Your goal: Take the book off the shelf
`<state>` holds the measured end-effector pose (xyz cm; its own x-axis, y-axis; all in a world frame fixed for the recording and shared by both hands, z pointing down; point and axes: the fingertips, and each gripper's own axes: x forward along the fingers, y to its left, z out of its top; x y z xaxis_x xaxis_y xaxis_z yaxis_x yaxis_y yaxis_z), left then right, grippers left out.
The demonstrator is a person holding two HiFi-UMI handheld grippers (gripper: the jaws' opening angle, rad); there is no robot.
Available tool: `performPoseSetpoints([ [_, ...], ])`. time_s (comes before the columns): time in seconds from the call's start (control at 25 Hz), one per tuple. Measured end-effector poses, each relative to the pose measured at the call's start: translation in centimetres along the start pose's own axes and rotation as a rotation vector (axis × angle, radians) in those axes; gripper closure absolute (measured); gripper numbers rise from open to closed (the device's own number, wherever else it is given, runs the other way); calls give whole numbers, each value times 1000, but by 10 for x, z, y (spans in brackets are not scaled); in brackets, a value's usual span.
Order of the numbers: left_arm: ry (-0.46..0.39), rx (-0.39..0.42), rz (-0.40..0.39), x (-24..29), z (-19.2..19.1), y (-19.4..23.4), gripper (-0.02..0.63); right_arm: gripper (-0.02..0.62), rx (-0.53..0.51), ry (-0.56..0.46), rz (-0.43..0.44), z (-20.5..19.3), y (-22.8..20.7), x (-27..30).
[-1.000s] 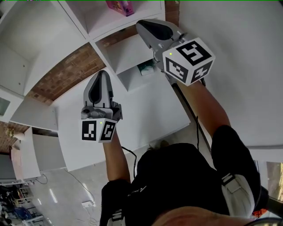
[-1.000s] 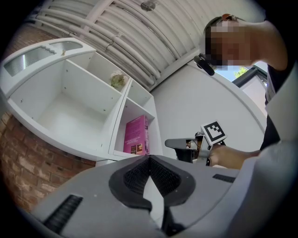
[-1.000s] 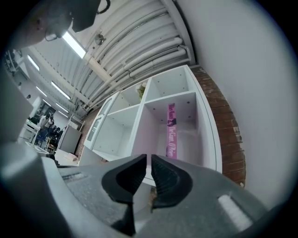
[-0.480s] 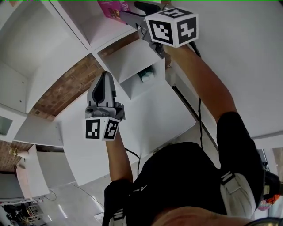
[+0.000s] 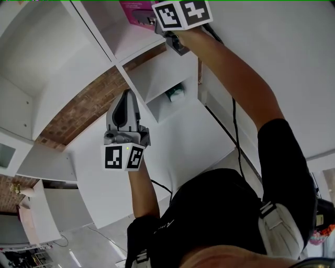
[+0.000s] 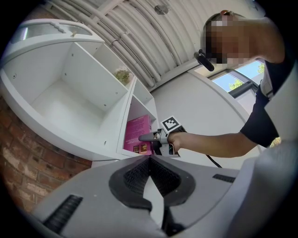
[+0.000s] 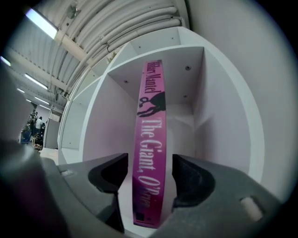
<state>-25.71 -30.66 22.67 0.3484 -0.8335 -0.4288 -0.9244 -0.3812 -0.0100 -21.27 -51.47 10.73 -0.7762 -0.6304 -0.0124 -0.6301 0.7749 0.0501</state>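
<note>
A pink book stands upright, spine outward, alone in a white shelf cubby. My right gripper is at the cubby mouth, one jaw on each side of the spine. Its jaws are opening and a gap shows on both sides, so the pads do not press the book. In the head view the right gripper is raised to the book at the top edge. The left gripper view shows it beside the book. My left gripper hangs lower, away from the shelf, shut and holding nothing.
The white shelf unit has several open cubbies against a brick wall. A small green-and-white thing lies in a lower cubby. A pale object sits in an upper one. A black cable runs along the right arm.
My right gripper rose from the lower cubby to the book's cubby and now straddles the spine. The left gripper drifted slightly down.
</note>
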Motion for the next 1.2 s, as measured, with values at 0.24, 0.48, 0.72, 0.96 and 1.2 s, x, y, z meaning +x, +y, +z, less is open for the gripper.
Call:
performPoseSetpoints([
  [0.24,6,-3,-9,0,3,9,607,327,3,36,-35,-4,-6,13],
  [0.48,9,-5,-3,3,4,18,607,442,-16,55,-43,-11,-12,15],
  [0.72,9,-4,-12,6,5,14,607,456,-9,19,-38,-8,-12,10],
  [0.96,-3,8,-6,2,15,7,607,457,-11,-72,-24,12,-7,-24],
  [1.2,-8,23,-6,-3,21,-4,607,457,-48,-167,15,20,11,-78],
])
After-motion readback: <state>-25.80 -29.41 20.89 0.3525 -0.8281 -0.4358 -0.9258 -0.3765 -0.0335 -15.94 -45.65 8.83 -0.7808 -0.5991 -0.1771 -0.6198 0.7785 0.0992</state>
